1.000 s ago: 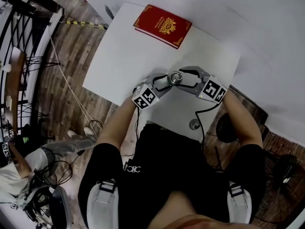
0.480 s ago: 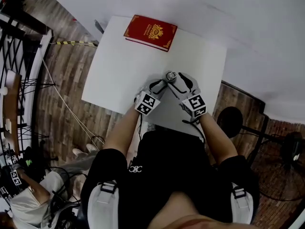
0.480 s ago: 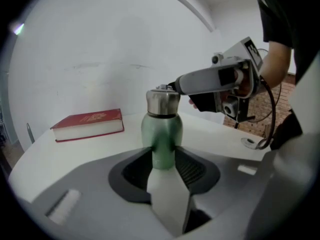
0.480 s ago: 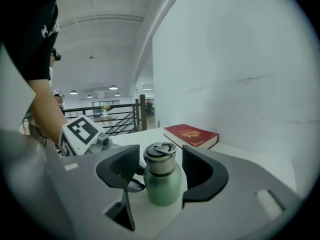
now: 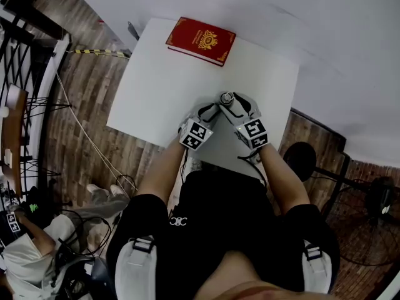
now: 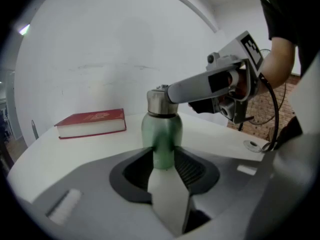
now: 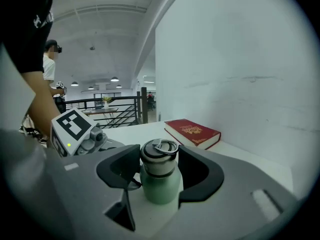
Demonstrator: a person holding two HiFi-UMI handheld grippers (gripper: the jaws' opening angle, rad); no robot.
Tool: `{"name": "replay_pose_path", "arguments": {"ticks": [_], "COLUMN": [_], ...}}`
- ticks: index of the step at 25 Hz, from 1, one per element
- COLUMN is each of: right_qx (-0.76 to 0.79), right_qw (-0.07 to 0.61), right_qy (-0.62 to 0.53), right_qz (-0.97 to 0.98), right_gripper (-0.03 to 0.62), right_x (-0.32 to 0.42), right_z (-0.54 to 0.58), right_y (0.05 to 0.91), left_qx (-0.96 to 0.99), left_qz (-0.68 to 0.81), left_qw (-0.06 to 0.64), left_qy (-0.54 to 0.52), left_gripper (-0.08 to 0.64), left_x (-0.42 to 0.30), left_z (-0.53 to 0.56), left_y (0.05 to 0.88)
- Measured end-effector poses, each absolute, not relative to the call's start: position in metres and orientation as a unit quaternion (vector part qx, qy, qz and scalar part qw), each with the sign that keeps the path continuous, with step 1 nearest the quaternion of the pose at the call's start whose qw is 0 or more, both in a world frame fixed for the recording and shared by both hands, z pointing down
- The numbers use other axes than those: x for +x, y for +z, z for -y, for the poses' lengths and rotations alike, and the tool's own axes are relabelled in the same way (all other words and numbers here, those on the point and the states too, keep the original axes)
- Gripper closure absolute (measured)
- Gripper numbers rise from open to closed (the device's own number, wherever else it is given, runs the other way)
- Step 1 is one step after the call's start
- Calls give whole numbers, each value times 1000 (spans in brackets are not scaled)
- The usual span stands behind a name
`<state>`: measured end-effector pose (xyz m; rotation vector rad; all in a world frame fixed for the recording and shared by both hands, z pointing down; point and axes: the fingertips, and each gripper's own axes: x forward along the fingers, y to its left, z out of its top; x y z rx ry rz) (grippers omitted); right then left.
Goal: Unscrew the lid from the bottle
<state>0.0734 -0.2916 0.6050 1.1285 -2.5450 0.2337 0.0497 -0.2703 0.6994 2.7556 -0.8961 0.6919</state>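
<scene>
Your left claw [image 5: 215, 109] has just been closing on the bottle [image 6: 161, 134], apparently clamping it upright on the bench [image 5: 162, 80] so your right claw [image 5: 234, 102], gripping the lid [image 7: 159, 158], can twist.

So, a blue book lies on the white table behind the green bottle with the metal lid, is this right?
No, the book is red, not blue; the head view shows it. It lies on the white table behind the green bottle with the metal lid.
</scene>
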Motion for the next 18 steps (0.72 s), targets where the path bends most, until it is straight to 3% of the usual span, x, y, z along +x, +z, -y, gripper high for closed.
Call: {"name": "replay_pose_path", "arguments": {"ticks": [12,18], "right_qx": [108,36], "right_qw": [269,250], "right_qy": [30,27], "right_qz": [957,967], "right_gripper": [354,355], "right_x": [68,63], "right_z": [290,295], "right_y": [605,587], "left_qx": [918,917], "left_qz": [312,316], "left_qw": [78,81], "left_qy": [232,230], "left_gripper": [379,379], "left_x": [49,49], "left_z": [269,269], "left_y": [700,696]}}
